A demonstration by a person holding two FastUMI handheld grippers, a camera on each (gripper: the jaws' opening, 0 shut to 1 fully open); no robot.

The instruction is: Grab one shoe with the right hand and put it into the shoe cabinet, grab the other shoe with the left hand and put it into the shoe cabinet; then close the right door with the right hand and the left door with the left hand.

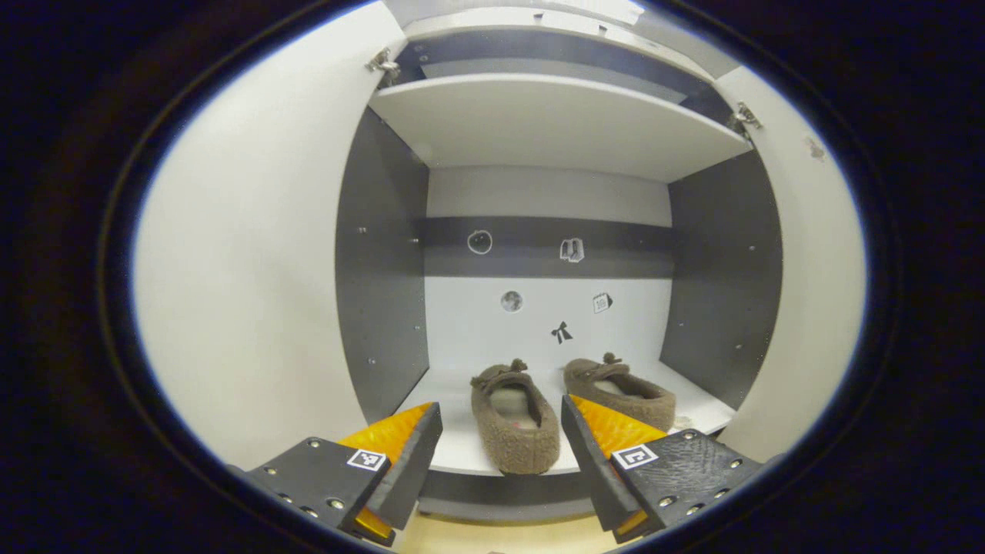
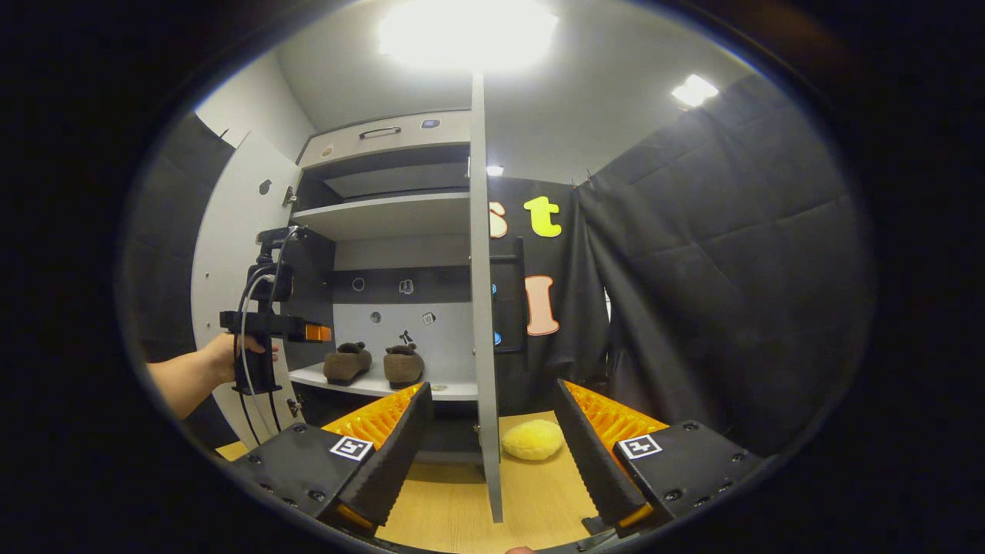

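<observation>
Shoes: two brown fuzzy slippers, the left slipper (image 1: 514,419) and the right slipper (image 1: 620,391), both sitting side by side on the bottom shelf of the grey-and-white shoe cabinet (image 1: 554,127), toes pointing to the back panel. That half of the job looks done!

Step in hand: by my reading, door closing, right door first.

Right gripper (image 2: 489,435): fingers spread wide, holding nothing. And look where it sits: the thin free edge of the white right door (image 2: 481,308) runs straight up between the two fingers, the panel seen edge-on.

Key relation: the door's long axis is vertical, its edge dead ahead of the right gripper and in line with the gap. The door swings out toward this gripper, hinge side away at the cabinet. A sideways push toward the cabinet opening is what the coming move seems to call for.

Left gripper (image 1: 500,454): fingers also parted and empty, aimed squarely into the cabinet at the slippers. In the right gripper view it hangs in a person's hand (image 2: 231,358) just in front of the white left door (image 2: 231,254), which stands wide open.

Nearer hand: each gripper is beside its own door, well matched.

Bystander: a yellow fluffy ball (image 2: 532,440) lies on the wooden floor (image 2: 454,500) near the right door's foot; whether it touches the door I cannot tell.
</observation>
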